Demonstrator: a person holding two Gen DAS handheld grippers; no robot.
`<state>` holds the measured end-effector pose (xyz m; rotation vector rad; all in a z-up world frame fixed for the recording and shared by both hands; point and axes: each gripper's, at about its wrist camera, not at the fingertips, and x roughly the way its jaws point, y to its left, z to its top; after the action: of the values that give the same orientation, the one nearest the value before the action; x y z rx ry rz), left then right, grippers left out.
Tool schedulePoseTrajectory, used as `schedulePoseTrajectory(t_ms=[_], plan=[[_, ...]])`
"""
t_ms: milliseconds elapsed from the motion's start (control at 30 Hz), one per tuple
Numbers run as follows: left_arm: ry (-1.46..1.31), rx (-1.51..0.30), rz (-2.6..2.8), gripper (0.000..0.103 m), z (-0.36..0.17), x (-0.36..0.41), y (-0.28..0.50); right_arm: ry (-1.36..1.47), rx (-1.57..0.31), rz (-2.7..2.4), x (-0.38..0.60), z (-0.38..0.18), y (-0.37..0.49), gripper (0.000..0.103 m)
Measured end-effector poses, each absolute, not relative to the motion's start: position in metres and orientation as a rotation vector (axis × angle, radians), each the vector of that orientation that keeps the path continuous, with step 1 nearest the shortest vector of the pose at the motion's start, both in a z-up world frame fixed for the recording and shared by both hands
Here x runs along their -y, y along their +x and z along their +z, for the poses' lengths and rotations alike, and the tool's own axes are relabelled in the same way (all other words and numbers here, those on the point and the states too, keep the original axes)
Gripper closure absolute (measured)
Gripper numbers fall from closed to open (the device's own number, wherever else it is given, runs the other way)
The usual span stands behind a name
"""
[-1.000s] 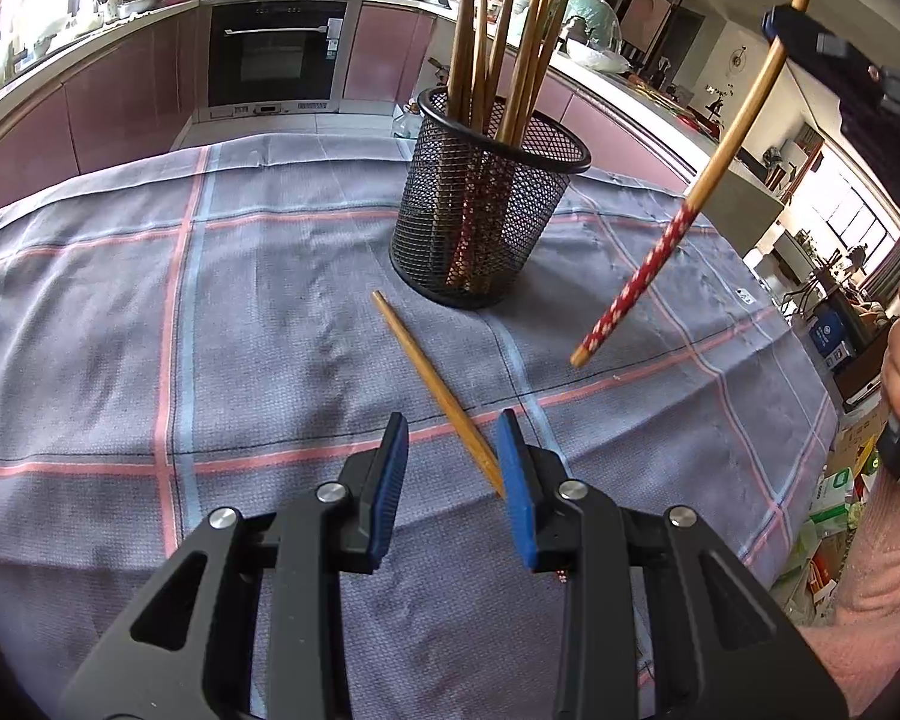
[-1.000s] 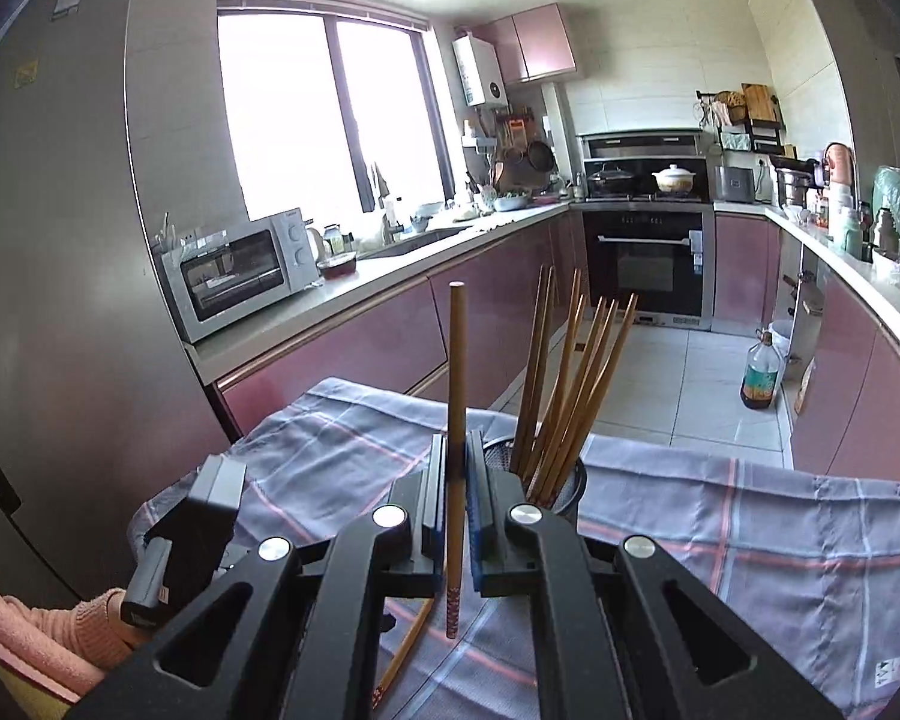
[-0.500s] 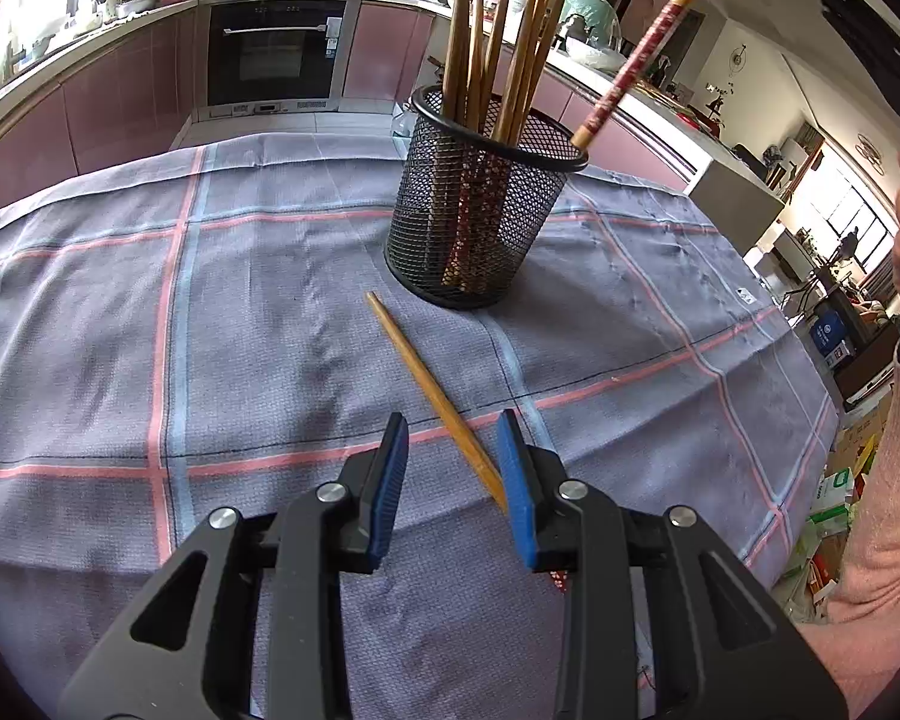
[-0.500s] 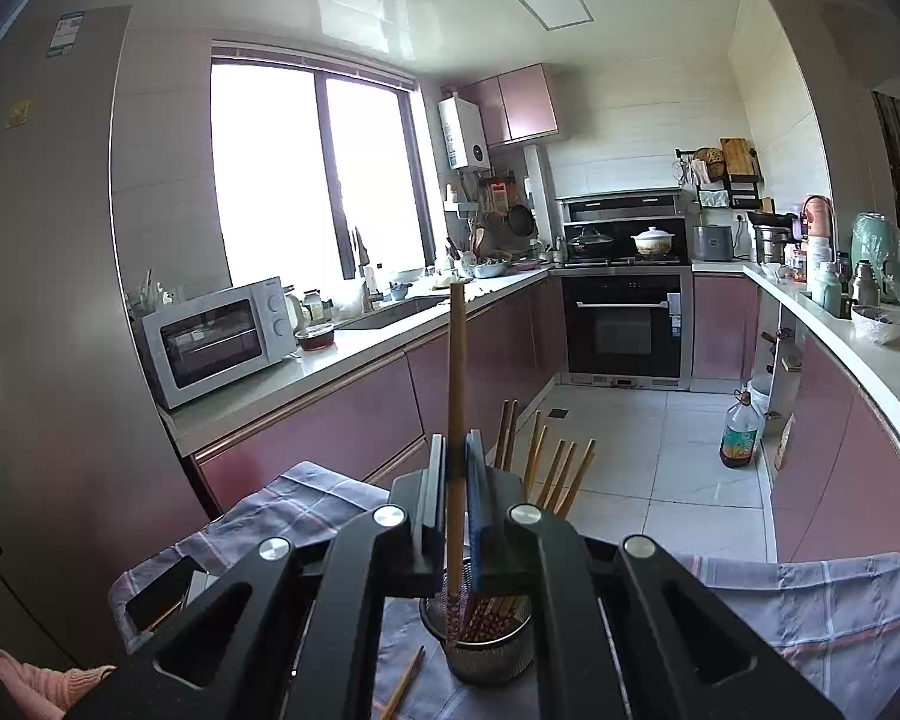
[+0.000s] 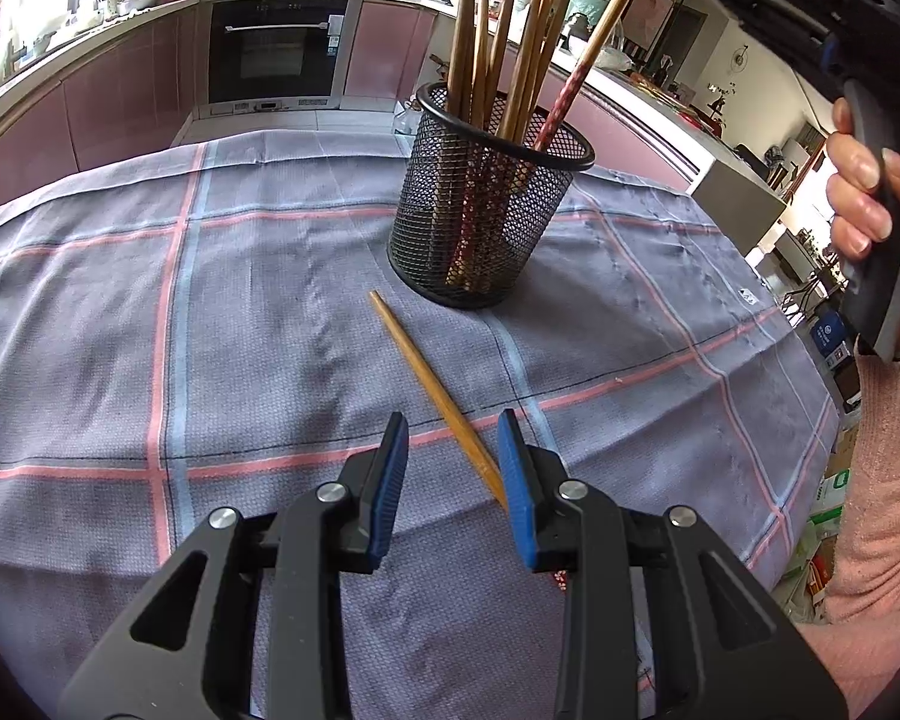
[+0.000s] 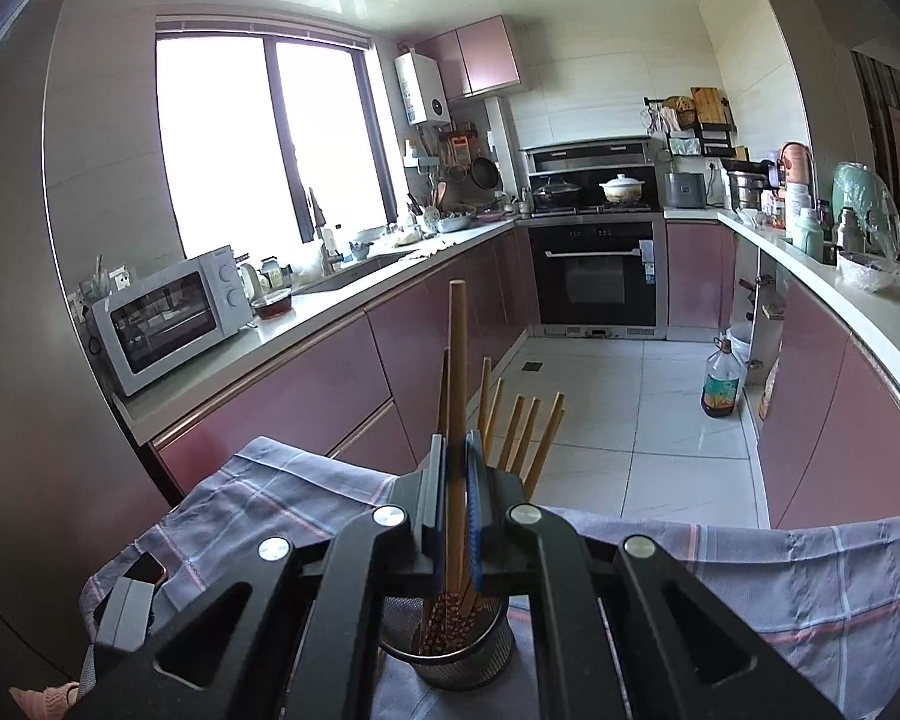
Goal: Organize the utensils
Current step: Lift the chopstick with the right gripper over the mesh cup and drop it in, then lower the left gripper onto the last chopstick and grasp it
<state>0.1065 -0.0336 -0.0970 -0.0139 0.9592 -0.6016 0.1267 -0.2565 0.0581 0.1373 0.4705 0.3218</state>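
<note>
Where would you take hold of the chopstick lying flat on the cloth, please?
Grip the chopstick across its thicker far half, coming from above with the left gripper and the jaws straddling the shaft. It lies flat and diagonal, its thin tip nearest the gripper and its blunt end toward the mesh holder.

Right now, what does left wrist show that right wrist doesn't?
Left wrist only: a loose chopstick lying on the plaid cloth, its near tip between the open left gripper's pads, and the person's hand on the right gripper's handle.

Right wrist only: the right gripper shut on a held chopstick, plus the window and microwave.

Both: the mesh holder of chopsticks with the held chopstick's patterned end inside it, the cloth, the oven.
</note>
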Motion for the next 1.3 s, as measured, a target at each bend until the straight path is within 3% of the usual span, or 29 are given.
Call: schedulePoseTrajectory(t_ms=[267, 333, 433, 933, 1233, 1300], plan=[[-0.009, -0.966, -0.599, 0.073, -0.098, 0.035, 0.108, 0.118, -0.597, 0.328, 0.244, 0.031, 0.147, 0.098], [-0.005, -0.967, -0.599, 0.073, -0.098, 0.036, 0.108, 0.123, -0.615, 0.317, 0.243, 0.027, 0.149, 0.092], [0.005, -0.972, -0.595, 0.073, -0.099, 0.039, 0.109, 0.127, -0.622, 0.316, 0.242, 0.025, 0.148, 0.074], [0.058, -1.001, -0.561, 0.073, -0.109, 0.05, 0.117, 0.12, -0.615, 0.38, 0.255, 0.017, 0.096, 0.06], [0.131, -1.016, -0.545, 0.072, -0.116, 0.061, 0.119, 0.157, -0.672, 0.403, 0.261, -0.009, 0.077, 0.059], [0.147, -1.022, -0.544, 0.078, -0.115, 0.062, 0.12, 0.161, -0.689, 0.405, 0.261, -0.015, 0.076, 0.058]])
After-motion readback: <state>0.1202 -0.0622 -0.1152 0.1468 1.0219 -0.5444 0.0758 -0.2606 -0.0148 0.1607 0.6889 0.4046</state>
